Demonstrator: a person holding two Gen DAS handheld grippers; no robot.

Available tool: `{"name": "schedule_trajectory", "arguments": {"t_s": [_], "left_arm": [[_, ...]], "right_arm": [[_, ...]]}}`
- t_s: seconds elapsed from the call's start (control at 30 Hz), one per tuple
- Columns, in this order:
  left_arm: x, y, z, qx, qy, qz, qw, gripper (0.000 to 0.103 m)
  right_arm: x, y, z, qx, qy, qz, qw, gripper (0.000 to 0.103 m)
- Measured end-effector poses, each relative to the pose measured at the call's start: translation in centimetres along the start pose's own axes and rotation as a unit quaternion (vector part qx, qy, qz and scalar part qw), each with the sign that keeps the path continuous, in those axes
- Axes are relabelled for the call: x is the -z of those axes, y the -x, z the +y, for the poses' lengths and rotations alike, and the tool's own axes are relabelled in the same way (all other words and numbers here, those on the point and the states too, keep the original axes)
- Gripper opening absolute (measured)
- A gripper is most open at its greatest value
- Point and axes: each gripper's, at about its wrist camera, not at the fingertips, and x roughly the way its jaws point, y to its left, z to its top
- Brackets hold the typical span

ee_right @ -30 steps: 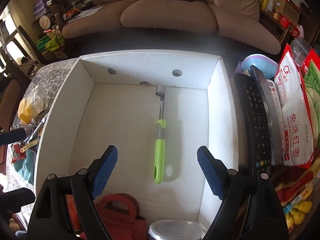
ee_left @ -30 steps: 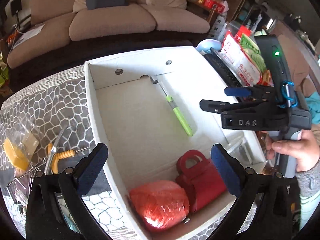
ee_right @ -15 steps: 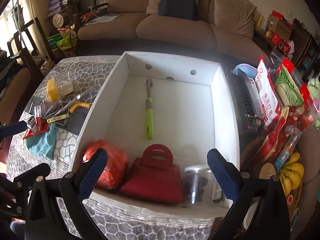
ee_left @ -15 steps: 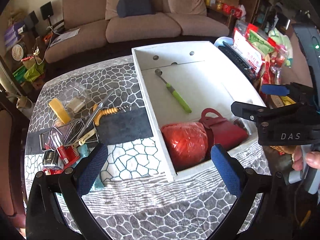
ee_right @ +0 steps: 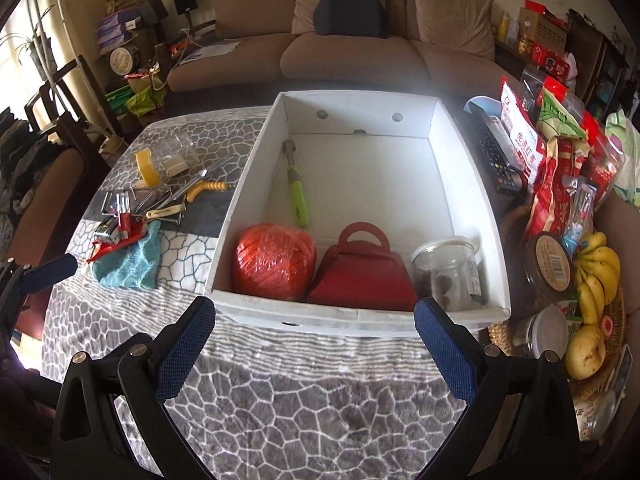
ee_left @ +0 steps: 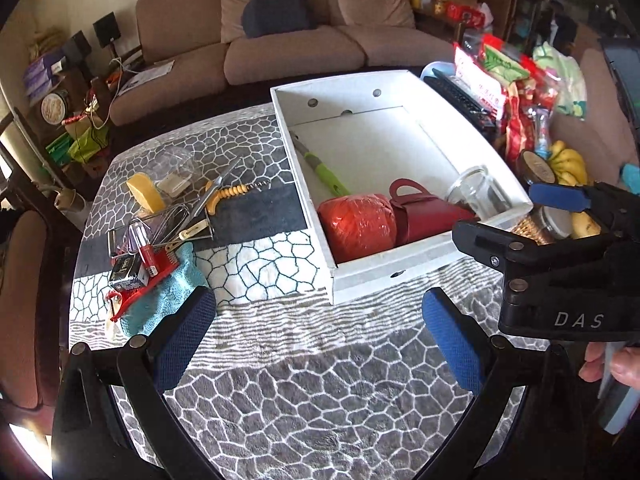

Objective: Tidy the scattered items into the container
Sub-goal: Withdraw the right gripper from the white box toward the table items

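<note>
Four things already lie in the white box (ee_right: 468,184): a green-handled tool (ee_right: 298,196), a red ball of string (ee_right: 274,262), a red pouch (ee_right: 362,272) and a glass jar (ee_right: 450,270). The box sits just ahead of the right gripper (ee_right: 314,344), whose jaws are spread wide and hold nothing.

More things are not yet in the box. They sit in a messy pile ahead and to the left of the left gripper (ee_left: 318,332), whose jaws are also spread and empty. In the pile are a blue cloth (ee_left: 160,296), a red clip thing (ee_left: 150,268), a yellow corkscrew (ee_left: 228,192), some wire tools (ee_left: 168,220), a yellow roll (ee_left: 146,192) and a clear bag (ee_left: 176,172).

I think the next job is to pick from that pile. The things lie on top of each other, so the jaws could grab two at once, or drag the cloth and knock small bits off the worktop (ee_left: 312,396). The thin wire tools could slip out of the jaws. The snacks and bananas (ee_right: 598,276) right of the box do not seem to belong, so grabbing them would be a mistake.
</note>
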Motion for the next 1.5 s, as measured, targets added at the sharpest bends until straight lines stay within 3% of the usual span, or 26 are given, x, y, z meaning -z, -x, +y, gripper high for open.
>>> {"name": "schedule_trajectory", "arguments": {"t_s": [0.47, 0.8, 0.93, 1.13, 1.5], "left_arm": [[3.8, 5.4, 0.4, -0.007, 0.017, -0.020, 0.9996, 0.103], [6.5, 6.2, 3.1, -0.013, 0.030, -0.028, 0.9991, 0.103], [8.3, 5.5, 6.1, -0.021, 0.046, -0.035, 0.9981, 0.103], [11.0, 3.2, 13.1, -0.051, 0.103, -0.032, 0.9928, 0.103], [14.1, -2.9, 24.7, -0.058, 0.218, -0.005, 0.9742, 0.103]], "right_arm": [[3.7, 6.3, 2.0, 0.012, 0.005, -0.045, 0.999, 0.102], [5.6, 7.2, 5.5, 0.007, 0.027, -0.064, 0.998, 0.102], [6.0, 6.3, 7.5, -0.012, 0.038, -0.060, 0.997, 0.102], [6.3, 4.2, 11.9, -0.080, 0.053, -0.068, 0.993, 0.102], [6.5, -4.6, 17.7, -0.169, 0.048, -0.023, 0.984, 0.102]]}}
